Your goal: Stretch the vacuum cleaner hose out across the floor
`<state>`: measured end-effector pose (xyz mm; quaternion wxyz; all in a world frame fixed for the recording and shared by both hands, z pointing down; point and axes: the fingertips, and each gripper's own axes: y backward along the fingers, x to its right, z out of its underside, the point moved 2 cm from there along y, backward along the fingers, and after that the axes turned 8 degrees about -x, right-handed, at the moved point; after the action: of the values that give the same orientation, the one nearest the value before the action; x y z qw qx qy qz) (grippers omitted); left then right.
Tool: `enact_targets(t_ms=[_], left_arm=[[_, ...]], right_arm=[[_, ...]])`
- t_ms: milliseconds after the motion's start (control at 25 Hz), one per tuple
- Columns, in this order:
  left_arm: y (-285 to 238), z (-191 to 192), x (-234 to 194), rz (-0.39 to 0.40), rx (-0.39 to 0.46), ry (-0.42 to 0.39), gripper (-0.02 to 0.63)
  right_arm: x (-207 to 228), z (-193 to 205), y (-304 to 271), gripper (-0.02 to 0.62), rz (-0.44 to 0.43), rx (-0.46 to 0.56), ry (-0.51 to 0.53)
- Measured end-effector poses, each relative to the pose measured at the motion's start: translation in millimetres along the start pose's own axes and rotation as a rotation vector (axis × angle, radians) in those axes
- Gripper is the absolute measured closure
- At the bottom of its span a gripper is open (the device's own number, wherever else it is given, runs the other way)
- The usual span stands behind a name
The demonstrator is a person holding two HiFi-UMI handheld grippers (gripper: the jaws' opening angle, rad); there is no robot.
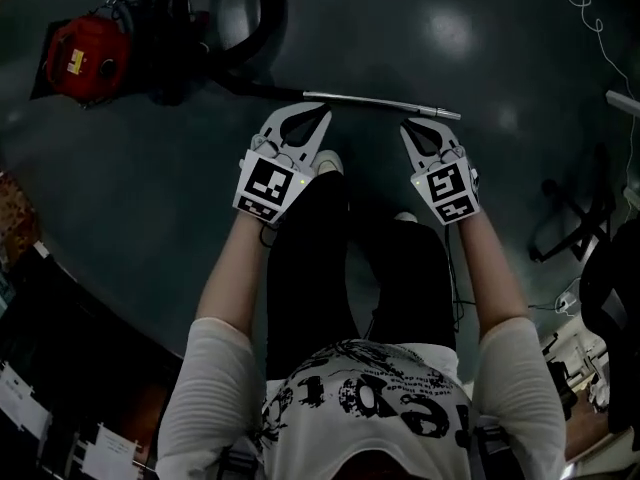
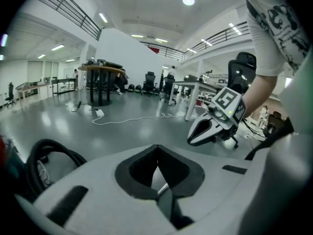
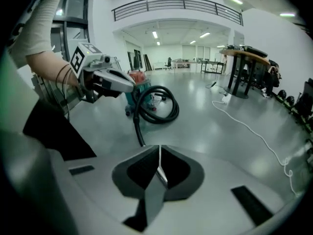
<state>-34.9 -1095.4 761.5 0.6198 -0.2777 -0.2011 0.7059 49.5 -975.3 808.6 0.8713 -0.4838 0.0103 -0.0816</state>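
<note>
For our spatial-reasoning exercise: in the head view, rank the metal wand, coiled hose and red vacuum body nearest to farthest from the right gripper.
1. Metal wand, just ahead of the right gripper.
2. Coiled hose, upper left.
3. Red vacuum body, far left.

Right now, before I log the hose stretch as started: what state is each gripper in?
Left gripper: closed, holding nothing.
Right gripper: closed, holding nothing.
</note>
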Motion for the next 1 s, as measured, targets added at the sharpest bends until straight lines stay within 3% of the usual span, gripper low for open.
enact_targets(t_ms=[120,200,320,480,560,640,880,1000], left_arm=[[-80.2,77.0,7.7,0.092,-0.039,-0.101,0.603],[-124.4,120.4,8.9,0.118,-0.065,-0.151,0.603],[-171.1,172.2,3.5,0.134,-0.076,-0.141,0.603],[-207.1,238.4,-1.5,0.098,-0.107,-0.103,0.603],[-216.3,254.6,0.0,0.08,-0.108,-0.083,0.603],[-222.2,259.4,1.7,0.073,-0.097,-0.054,0.601],[-235.1,286.8,12.8,0.062,-0.149,-0.085,0.603],[-235.9,291.7,15.0,0.066,-0.151,-0.077,0.601]], right_arm=[[18.4,67.3,-85.7,0.592,0.011,-0.073,0.072],[25.5,106.6,-133.0,0.592,-0.033,-0.103,0.115],[24.9,153.1,-190.6,0.591,-0.129,-0.165,0.191],[24.3,199.1,-250.7,0.585,-0.153,-0.282,0.374],[24.8,223.2,-271.5,0.51,-0.172,-0.353,0.476],[28.6,238.3,-284.0,0.492,-0.175,-0.392,0.537],[28.7,254.5,-313.1,0.442,-0.162,-0.487,0.611],[30.1,255.5,-315.9,0.442,-0.202,-0.503,0.618]])
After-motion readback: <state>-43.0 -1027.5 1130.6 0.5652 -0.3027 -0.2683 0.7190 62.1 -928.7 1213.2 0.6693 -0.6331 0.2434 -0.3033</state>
